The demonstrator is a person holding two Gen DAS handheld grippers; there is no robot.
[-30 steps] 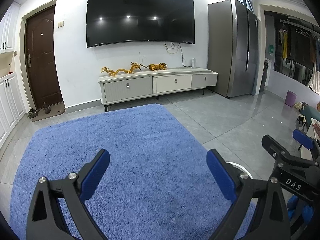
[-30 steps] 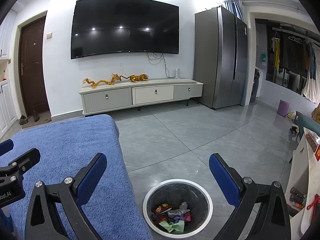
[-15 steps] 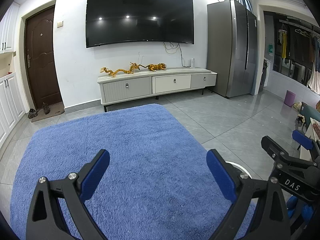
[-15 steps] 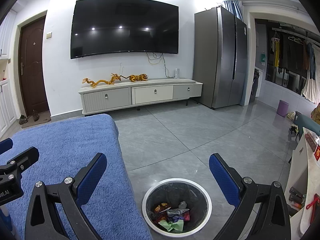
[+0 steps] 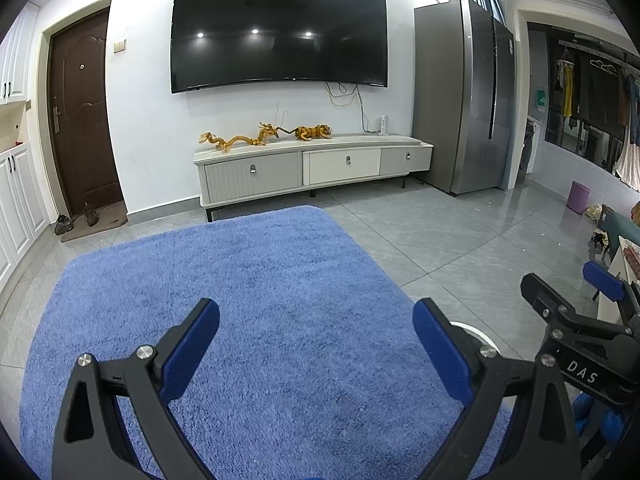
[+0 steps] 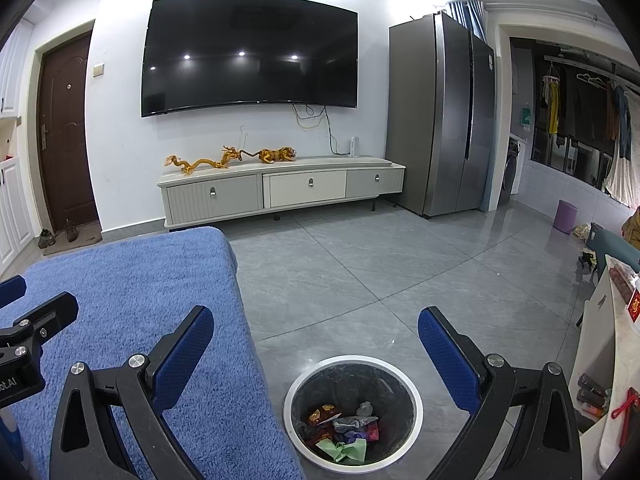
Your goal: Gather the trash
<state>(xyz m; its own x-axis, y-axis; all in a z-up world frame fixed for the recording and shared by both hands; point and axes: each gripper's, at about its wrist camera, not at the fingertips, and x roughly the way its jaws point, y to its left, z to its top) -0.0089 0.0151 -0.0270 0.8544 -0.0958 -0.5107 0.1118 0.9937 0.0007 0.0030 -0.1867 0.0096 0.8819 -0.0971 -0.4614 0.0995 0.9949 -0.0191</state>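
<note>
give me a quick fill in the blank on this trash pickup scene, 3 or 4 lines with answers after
1. The round white-rimmed trash bin stands on the grey tiled ____.
2. The right gripper has its blue-padded fingers spread ____.
3. The left gripper hovers above the fluffy ____ rug.
4. Crumpled wrappers lie ____ the bin.

Missing words: floor; open; blue; inside

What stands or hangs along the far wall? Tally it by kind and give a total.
Wall-mounted television: 1
TV cabinet: 1
Refrigerator: 1
Brown door: 1
Golden dragon figurine: 1
Golden tiger figurine: 1
Total: 6
</note>
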